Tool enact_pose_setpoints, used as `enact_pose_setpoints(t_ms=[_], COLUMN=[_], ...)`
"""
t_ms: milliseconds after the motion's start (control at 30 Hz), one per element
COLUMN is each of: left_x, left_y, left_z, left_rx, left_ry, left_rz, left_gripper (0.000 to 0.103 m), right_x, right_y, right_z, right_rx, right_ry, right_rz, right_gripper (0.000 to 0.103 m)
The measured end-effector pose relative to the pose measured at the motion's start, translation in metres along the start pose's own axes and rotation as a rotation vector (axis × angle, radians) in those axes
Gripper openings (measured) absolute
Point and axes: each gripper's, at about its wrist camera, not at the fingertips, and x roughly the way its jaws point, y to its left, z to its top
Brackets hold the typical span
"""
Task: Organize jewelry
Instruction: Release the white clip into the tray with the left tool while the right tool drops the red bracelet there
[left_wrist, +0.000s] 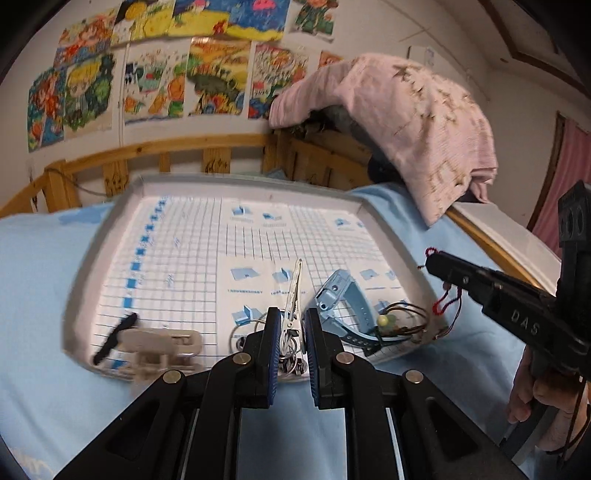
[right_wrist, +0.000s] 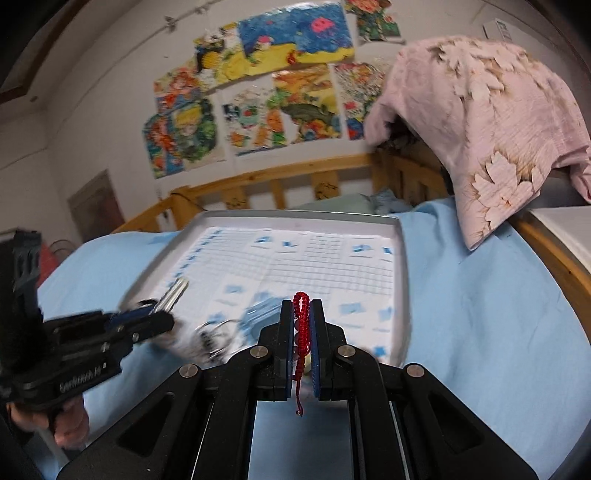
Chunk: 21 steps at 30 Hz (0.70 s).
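Both grippers look busy clearing the shallow white grid-printed tray (left_wrist: 110, 236): left gripper (left_wrist: 290, 332) pinches a silver key on rings (left_wrist: 291, 299), right gripper (right_wrist: 302, 332) clamps a red beaded cord bracelet (right_wrist: 301, 321), probably so each gets sorted separately.

Red beaded bracelet (right_wrist: 301, 325), blue-gridded white tray (left_wrist: 110, 236), pale-blue sheet (right_wrist: 480, 314)

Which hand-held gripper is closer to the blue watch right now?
Left. The left hand-held gripper, holding a silver clip, is right beside the blue watch; the right hand-held gripper holds a red bracelet past the tray's edge.
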Motion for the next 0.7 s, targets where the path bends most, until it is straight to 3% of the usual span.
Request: enact_pose_setpoints(t_ms=[233, 467, 533, 633, 700], left_x=[0.027, 0.031, 0.030, 0.026, 0.019], left_y=[0.007, 0.006, 0.006, 0.007, 0.006], left_z=[-0.005, -0.006, -0.006, -0.005, -0.003], left_rx=[-0.031, -0.022, -0.024, -0.032, -0.035], left_ry=[0.058, 0.060, 0.058, 0.046, 0.024], left_rz=[0.038, 0.080, 0.093, 0.084, 0.089], left_gripper=[0.013, 0.013, 0.013, 0.014, 0.027], right_x=[0.035, 0.052, 0.052, 0.047, 0.041], right_y=[-0.011, -0.011, -0.014, -0.016, -0.019], right_z=[-0.008, -0.014, -0.015, -0.015, -0.015], right_rx=[0.038, 0.057, 0.062, 0.073, 0.080], right_ry=[0.061, 0.110, 0.114, 0.097, 0.086], right_rz=[-0.022, -0.026, -0.028, -0.038, -0.044], right_gripper=[0.007, 0.008, 0.011, 0.025, 0.031])
